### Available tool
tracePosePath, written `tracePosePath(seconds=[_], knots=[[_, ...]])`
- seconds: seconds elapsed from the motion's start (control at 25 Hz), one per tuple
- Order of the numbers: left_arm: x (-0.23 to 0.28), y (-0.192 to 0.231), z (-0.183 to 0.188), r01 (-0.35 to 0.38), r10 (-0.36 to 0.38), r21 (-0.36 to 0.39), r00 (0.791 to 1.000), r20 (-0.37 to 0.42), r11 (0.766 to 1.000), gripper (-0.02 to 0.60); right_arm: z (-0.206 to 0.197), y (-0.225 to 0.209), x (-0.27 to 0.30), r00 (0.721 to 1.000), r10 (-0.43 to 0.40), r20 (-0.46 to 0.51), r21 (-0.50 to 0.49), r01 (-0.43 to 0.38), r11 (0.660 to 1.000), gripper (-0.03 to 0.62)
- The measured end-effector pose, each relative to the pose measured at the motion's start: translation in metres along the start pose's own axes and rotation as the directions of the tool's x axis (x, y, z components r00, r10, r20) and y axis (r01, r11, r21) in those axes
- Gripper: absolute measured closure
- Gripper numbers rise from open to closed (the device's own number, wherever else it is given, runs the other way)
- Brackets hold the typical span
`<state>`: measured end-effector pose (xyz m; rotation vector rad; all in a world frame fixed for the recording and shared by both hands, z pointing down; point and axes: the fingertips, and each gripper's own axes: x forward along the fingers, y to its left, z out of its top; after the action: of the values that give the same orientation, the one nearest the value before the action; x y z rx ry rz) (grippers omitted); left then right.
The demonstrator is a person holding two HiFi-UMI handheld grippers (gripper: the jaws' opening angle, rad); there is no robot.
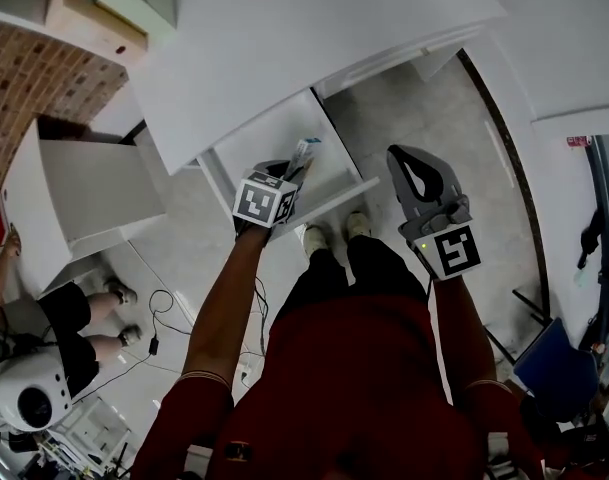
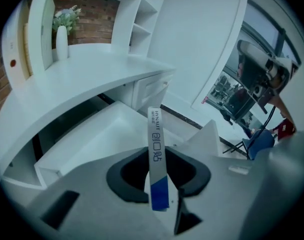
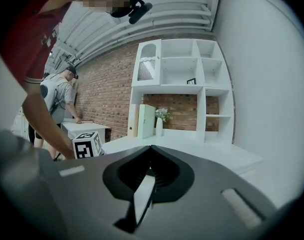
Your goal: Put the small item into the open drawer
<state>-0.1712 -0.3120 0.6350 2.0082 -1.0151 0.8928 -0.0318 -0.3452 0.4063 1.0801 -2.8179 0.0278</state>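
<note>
In the head view my left gripper [image 1: 287, 175] is shut on a small flat white-and-blue box [image 1: 304, 156], holding it over the open white drawer [image 1: 246, 148] under the desk. In the left gripper view the box [image 2: 156, 154] stands up between the jaws of the left gripper [image 2: 159, 176], and the drawer [image 2: 87, 139] lies below and ahead, its inside bare. My right gripper [image 1: 402, 158] hangs to the right of the drawer over the floor, shut with nothing in it. In its own view the right gripper [image 3: 151, 148] points level towards the desk and shelves.
The curved white desk top [image 1: 284, 38] overhangs the drawer. A white cabinet part [image 1: 84, 198] juts out at left. Another person [image 1: 54, 328] stands at lower left near floor cables [image 1: 159, 313]. A blue chair [image 1: 554, 363] is at right. My shoes [image 1: 334, 233] are just before the drawer front.
</note>
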Motion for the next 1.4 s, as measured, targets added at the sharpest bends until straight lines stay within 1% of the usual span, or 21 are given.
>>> tracePosePath(seconds=[0.2,0.32,0.56,0.76,0.96,1.08,1.28,1.4], knots=[[0.032,0.009,-0.010,-0.009,0.009,-0.009,0.995,-0.097,1.000,0.486,-0.013,-0.023,0.003,1.000,-0.009,-0.018,0.007,0.009,1.000,0.583],[0.048,0.011,-0.018,-0.016,0.013,-0.021,0.990,-0.139,1.000,0.486,-0.020,-0.035,0.003,0.999,-0.013,-0.033,0.013,0.013,1.000,0.583],[0.068,0.016,-0.030,-0.054,0.047,-0.029,0.975,-0.217,0.998,0.485,-0.030,-0.051,0.004,0.998,-0.015,-0.057,0.023,0.017,1.000,0.583],[0.076,0.021,-0.035,-0.054,0.043,-0.040,0.968,-0.245,0.998,0.482,-0.035,-0.058,0.009,0.998,-0.014,-0.067,0.030,0.016,0.999,0.583],[0.082,0.021,-0.041,-0.038,0.029,-0.026,0.961,-0.274,0.999,0.477,-0.038,-0.062,0.010,0.997,-0.015,-0.069,0.031,0.017,0.999,0.583],[0.083,0.015,-0.042,-0.014,0.008,-0.018,0.959,-0.283,1.000,0.450,-0.040,-0.064,0.007,0.997,-0.022,-0.073,0.037,0.025,0.999,0.583],[0.079,0.011,-0.040,-0.005,0.000,-0.016,0.962,-0.273,1.000,0.430,-0.040,-0.064,0.003,0.997,-0.023,-0.069,0.038,0.026,0.999,0.583],[0.073,0.011,-0.035,-0.006,0.003,-0.012,0.969,-0.247,1.000,0.418,-0.037,-0.060,0.004,0.998,-0.017,-0.060,0.038,0.019,0.999,0.583]])
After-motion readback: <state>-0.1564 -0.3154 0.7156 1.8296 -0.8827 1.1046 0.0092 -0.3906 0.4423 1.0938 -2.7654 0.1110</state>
